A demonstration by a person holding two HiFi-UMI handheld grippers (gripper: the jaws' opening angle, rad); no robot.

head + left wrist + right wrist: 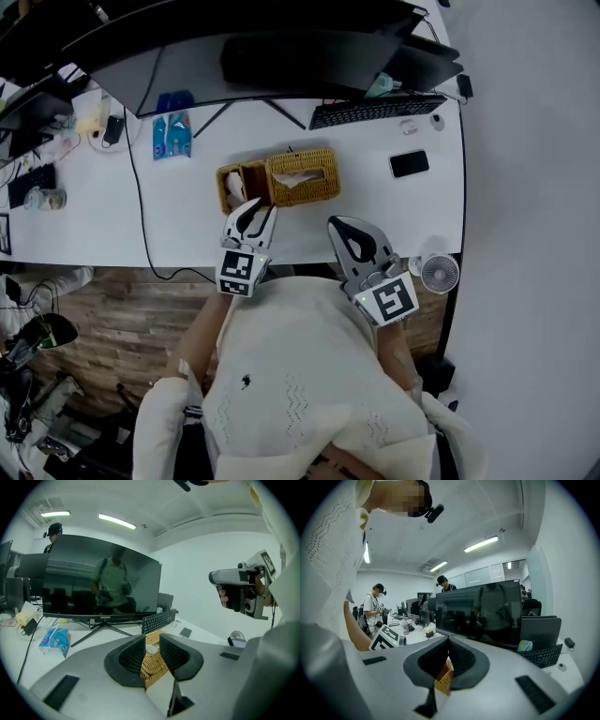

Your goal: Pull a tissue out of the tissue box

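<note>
A woven wicker tissue box (302, 176) sits on the white desk (187, 225), with white tissue (298, 178) showing in its top slot. My left gripper (253, 211) hovers just in front of the box's left end, its jaws open a narrow way with nothing held. In the left gripper view the box (152, 666) shows through the gap of that gripper (152, 641). My right gripper (342, 230) is held near the desk's front edge, to the right of the box and apart from it, shut and empty. A corner of the box (443, 677) shows below the right gripper (447, 641).
A smaller wicker holder (239, 187) adjoins the box's left side. Behind are a wide monitor (262, 47), a keyboard (375, 110), a phone (409, 163) and a blue packet (172, 134). A small fan (439, 273) stands at the desk's front right. A cable (141, 197) crosses the left of the desk.
</note>
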